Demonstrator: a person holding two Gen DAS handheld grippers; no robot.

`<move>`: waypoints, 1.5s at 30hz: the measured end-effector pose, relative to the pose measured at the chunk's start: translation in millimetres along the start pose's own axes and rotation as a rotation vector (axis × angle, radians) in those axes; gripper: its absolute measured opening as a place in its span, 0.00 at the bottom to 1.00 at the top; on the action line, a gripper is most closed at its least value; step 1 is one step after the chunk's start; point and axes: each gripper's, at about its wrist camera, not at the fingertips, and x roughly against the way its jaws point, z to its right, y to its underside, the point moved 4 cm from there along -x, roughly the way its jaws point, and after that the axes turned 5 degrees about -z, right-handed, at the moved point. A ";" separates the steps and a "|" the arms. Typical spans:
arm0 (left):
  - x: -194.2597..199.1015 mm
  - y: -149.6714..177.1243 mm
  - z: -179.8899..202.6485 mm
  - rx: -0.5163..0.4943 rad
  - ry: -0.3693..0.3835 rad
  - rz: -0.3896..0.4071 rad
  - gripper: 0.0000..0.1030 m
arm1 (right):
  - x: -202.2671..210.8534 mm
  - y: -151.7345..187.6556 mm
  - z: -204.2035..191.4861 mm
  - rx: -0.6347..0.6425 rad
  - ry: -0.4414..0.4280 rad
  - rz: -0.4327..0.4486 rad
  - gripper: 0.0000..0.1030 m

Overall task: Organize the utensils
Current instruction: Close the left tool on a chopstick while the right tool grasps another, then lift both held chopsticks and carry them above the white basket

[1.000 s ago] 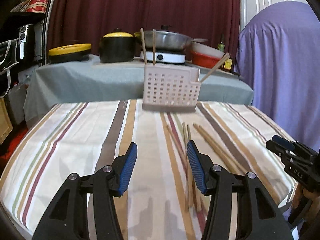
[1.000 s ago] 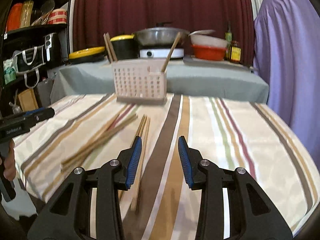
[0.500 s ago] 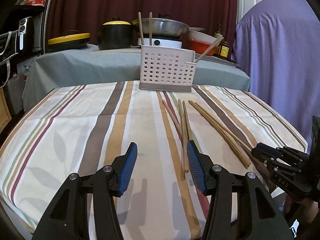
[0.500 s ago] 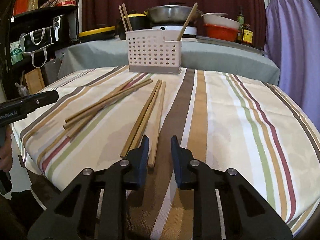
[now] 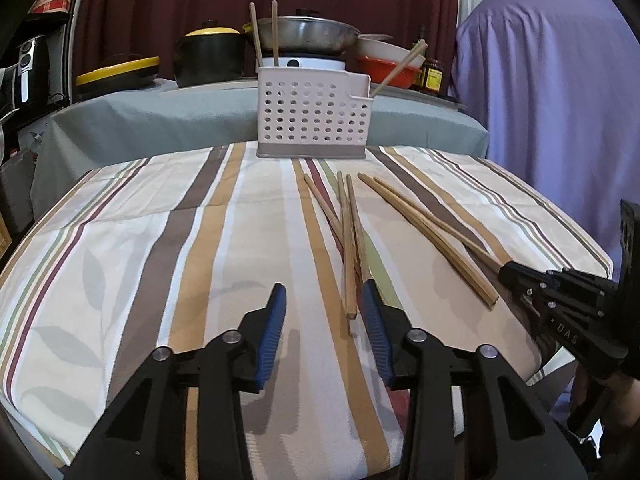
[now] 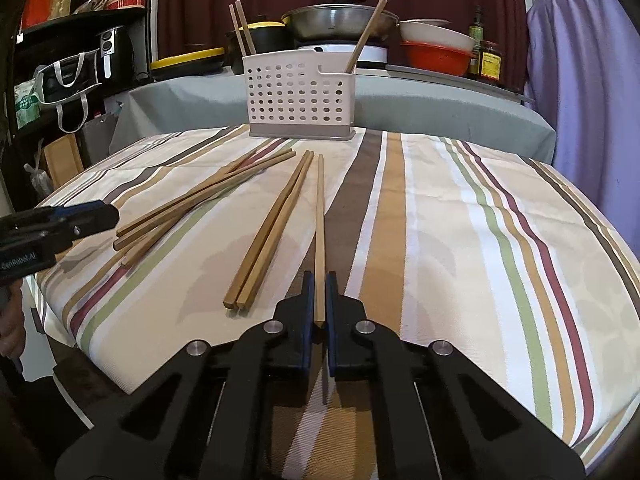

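Observation:
Several wooden chopsticks (image 6: 276, 224) lie loose on the striped tablecloth (image 6: 460, 240). A white perforated utensil holder (image 6: 298, 100) stands at the far edge with three chopsticks upright in it; it also shows in the left wrist view (image 5: 312, 120). My right gripper (image 6: 319, 280) is shut on the near end of one chopstick (image 6: 319, 216) that lies flat pointing at the holder. My left gripper (image 5: 324, 304) is open and empty just above the cloth, its right finger beside the near ends of a chopstick cluster (image 5: 350, 240). The right gripper shows at the right of the left wrist view (image 5: 508, 270).
Behind the table a grey-covered counter (image 5: 160, 120) carries a black pot with yellow lid (image 5: 208, 56), a steel pan (image 5: 308, 34) on a burner and a red bowl (image 6: 436, 58). A purple-draped object (image 5: 552, 100) stands to the right. Shelves (image 6: 80, 40) stand at the left.
My right gripper has moved forward and closed on the near end of the single chopstick. My left gripper has lowered and moved closer to the chopstick cluster, still open.

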 end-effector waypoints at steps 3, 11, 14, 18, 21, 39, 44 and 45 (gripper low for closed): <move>-3.2 2.0 0.2 -0.006 0.002 -0.010 0.33 | -0.4 -0.6 0.0 -0.002 -0.004 -0.002 0.06; -11.4 2.0 3.7 -0.026 0.005 -0.023 0.28 | -1.1 -0.7 -0.1 -0.003 -0.005 -0.003 0.06; -14.1 1.7 5.8 -0.037 0.009 -0.024 0.24 | -1.0 -0.8 -0.2 -0.002 -0.003 -0.002 0.06; -15.8 1.6 9.0 -0.055 0.010 -0.018 0.12 | -0.8 -1.1 -0.2 -0.002 -0.003 -0.002 0.06; -15.2 1.6 11.1 -0.066 0.012 -0.010 0.07 | -0.6 -1.6 -0.5 0.002 -0.004 0.001 0.06; 40.8 -36.3 10.7 -0.062 -0.010 0.178 0.06 | 48.9 -33.5 -2.1 0.025 0.036 0.155 0.06; 61.0 -53.8 13.2 -0.073 -0.013 0.248 0.06 | 67.8 -47.2 0.4 0.022 0.040 0.205 0.06; 64.2 -57.6 13.7 -0.077 -0.013 0.260 0.06 | 72.1 -50.7 1.0 0.022 0.041 0.216 0.06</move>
